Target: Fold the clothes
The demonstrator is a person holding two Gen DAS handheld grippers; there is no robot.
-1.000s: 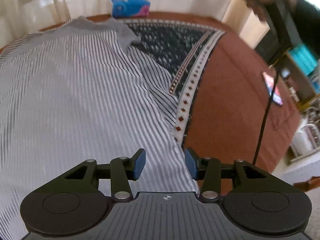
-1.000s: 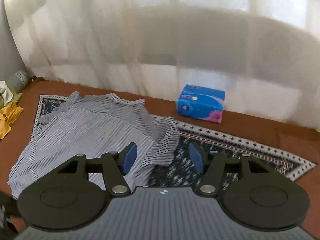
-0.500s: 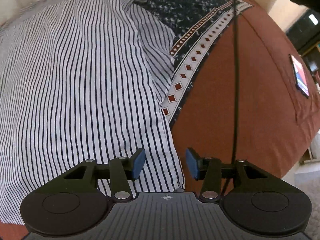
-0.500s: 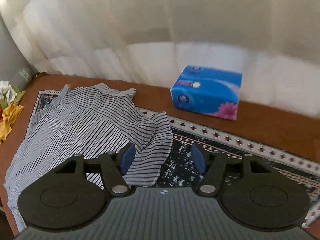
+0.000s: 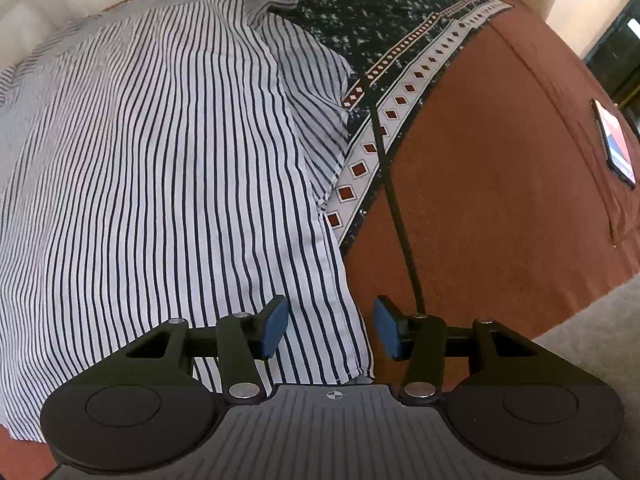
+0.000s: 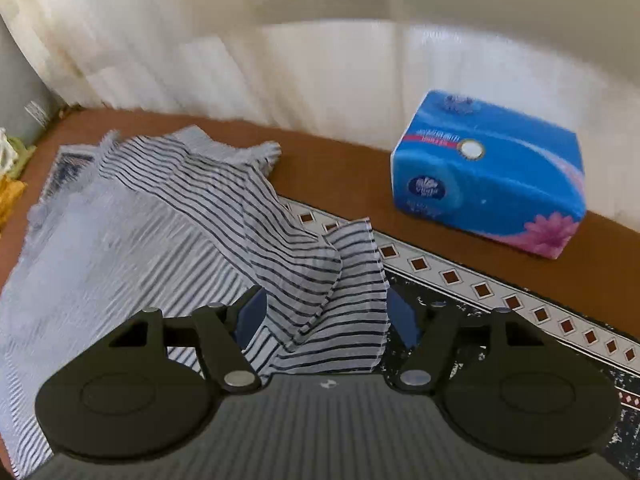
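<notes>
A white shirt with dark stripes point(image 5: 160, 160) lies spread flat on a patterned rug point(image 5: 400, 40). My left gripper point(image 5: 330, 320) hangs open just above the shirt's near right hem corner, which lies under the gap without the pads pressing it. In the right wrist view the shirt point(image 6: 140, 240) runs off to the left, and its crumpled sleeve point(image 6: 340, 280) lies between the fingers of my right gripper point(image 6: 326, 312). Those jaws are opening and the pads stand clear of the cloth.
The rug point(image 6: 520, 308) lies on a brown cover point(image 5: 500, 200). A blue tissue box point(image 6: 488, 184) stands at the back by a pale curtain point(image 6: 280, 60). A black cable point(image 5: 396, 208) hangs across the left wrist view. A phone point(image 5: 616, 148) lies at the right; yellow cloth point(image 6: 10, 196) at far left.
My left gripper has dropped closer to the shirt's hem corner. My right gripper has come down and forward onto the sleeve, its jaws a little wider; the tissue box looms larger.
</notes>
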